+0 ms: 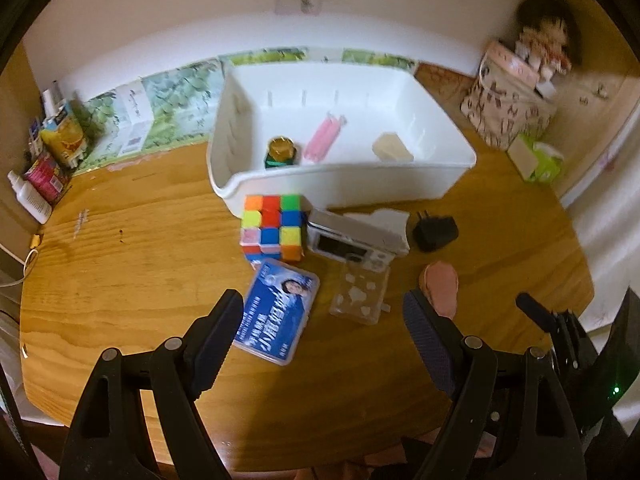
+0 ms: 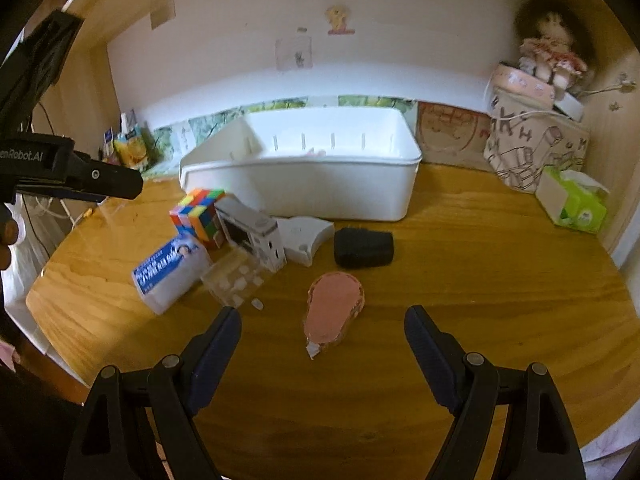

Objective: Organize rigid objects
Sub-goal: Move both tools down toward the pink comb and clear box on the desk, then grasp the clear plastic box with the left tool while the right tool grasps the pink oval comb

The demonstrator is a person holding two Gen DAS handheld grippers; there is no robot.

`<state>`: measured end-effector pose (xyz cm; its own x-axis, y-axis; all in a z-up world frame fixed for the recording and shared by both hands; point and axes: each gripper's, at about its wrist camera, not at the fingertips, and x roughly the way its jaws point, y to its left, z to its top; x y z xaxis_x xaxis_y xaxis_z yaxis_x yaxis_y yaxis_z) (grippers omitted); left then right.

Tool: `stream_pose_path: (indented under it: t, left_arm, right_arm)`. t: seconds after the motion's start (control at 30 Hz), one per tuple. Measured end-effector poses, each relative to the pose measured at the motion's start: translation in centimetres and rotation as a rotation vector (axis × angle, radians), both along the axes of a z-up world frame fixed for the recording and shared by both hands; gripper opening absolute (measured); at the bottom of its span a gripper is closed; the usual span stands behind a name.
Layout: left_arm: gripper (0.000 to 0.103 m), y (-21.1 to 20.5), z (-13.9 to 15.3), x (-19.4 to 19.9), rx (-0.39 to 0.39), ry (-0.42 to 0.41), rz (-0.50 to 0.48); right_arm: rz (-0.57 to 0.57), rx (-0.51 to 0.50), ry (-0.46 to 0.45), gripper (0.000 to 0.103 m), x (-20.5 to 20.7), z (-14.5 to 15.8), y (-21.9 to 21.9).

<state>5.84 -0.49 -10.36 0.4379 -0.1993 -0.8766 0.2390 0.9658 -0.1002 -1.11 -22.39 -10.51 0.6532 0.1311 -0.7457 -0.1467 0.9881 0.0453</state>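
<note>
- Left wrist view: the left gripper [image 1: 322, 330] stands wide with nothing between its pads. The blue card box [image 1: 277, 312] lies just ahead and partly inside the gap, nearer its left pad, long axis slanting up to the right. The clear plastic case [image 1: 360, 292] sits just beside it; the colour cube [image 1: 272, 226] lies farther on, against the white bin [image 1: 340, 188].
- Same view: the bin already holds a small jar [image 1: 281, 152], a pink item [image 1: 323, 138] and a tan block [image 1: 392, 148]. I judge the card box the left gripper's likely pick.
- Right wrist view: the right gripper [image 2: 323, 344] is also wide and empty. The pink tape dispenser [image 2: 334, 308] lies straight ahead, centred between the pads, long axis running nearly along the pointing line; this gripper is the nearer one to it.
- Same view: the black adapter [image 2: 363, 248] lies beyond it on the wooden surface [image 2: 480, 280], which sits in a wood-sided alcove with a white back wall.
</note>
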Motion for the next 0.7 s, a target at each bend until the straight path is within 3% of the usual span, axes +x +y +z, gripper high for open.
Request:
stream_pose_path:
  t: [0.4, 0.7]
  left_arm:
    - [0.084, -4.0, -3.5, 2.3, 0.124, 0.145, -0.023]
    - [0.084, -6.2, -6.9, 4.0, 0.198, 0.263, -0.044]
  right_arm:
    - [0.082, -0.012, 0.11, 0.084, 3.6, -2.5, -0.9]
    - [0.149, 0.0, 0.141, 0.084, 5.4, -3.7, -1.3]
